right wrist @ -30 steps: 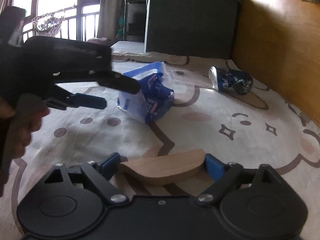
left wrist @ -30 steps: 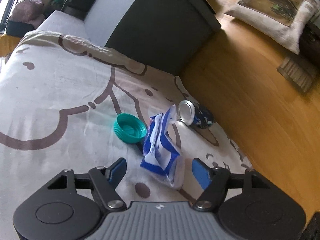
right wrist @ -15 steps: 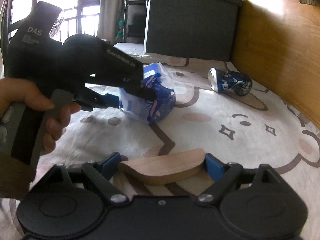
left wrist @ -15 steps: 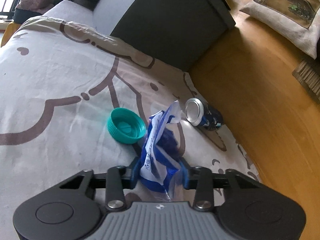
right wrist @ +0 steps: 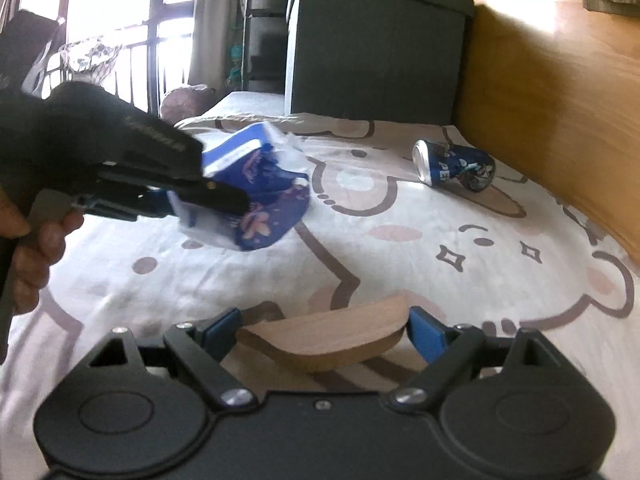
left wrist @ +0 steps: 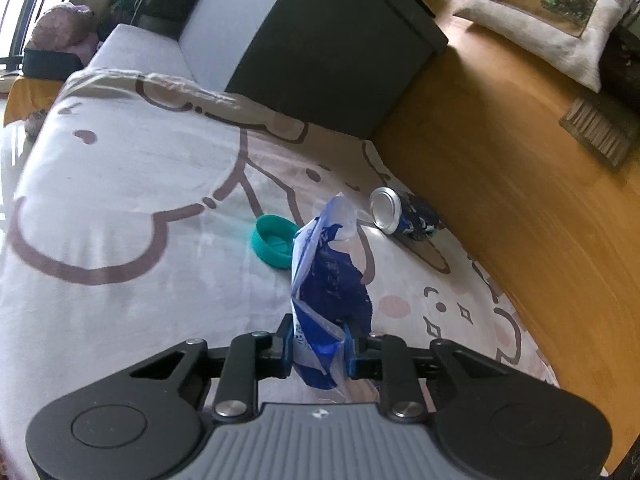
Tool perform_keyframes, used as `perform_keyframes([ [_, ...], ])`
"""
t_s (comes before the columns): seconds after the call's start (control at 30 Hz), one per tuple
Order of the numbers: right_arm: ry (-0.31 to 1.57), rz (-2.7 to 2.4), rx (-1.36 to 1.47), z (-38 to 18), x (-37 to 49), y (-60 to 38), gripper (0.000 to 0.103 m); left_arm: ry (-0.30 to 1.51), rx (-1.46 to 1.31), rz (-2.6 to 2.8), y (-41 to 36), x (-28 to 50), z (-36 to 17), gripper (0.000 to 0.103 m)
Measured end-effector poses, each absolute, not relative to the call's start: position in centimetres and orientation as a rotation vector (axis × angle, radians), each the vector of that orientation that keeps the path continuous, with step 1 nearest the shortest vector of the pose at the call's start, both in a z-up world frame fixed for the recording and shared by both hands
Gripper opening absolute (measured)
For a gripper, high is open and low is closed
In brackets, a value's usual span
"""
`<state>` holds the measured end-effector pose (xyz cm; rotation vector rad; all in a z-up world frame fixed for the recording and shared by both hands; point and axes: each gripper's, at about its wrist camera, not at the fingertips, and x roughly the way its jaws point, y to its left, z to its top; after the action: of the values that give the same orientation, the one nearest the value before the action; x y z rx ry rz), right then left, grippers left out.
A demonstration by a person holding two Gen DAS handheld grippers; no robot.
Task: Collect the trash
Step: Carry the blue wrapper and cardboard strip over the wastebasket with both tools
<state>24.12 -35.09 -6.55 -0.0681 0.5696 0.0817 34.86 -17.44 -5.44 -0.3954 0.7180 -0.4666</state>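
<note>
Wrapper (left wrist: 320, 320) pinched in left jaws, seemingly lifted

Left wrist view: close behind its own blue-padded fingers (left wrist: 348, 344), angled down across the cream bear-print bedspread (left wrist: 120, 208) toward the dark cabinet (left wrist: 340, 52). Right wrist view: lower, nearer the cloth, facing window bars (right wrist: 152, 60). Shared: crumpled blue-and-white plastic wrapper (left wrist: 320, 280) (right wrist: 260, 192), dented blue drink can (left wrist: 404, 216) (right wrist: 456, 164), cabinet.
</note>
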Motion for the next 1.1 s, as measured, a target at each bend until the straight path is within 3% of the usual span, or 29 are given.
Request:
perform_keyframes([
  [1.1,0.499,0.01,0.052,1.1,16.4,-28.9,0.09,0.635,-0.194,-0.345,-6.6,22.3,1.3,0.023],
])
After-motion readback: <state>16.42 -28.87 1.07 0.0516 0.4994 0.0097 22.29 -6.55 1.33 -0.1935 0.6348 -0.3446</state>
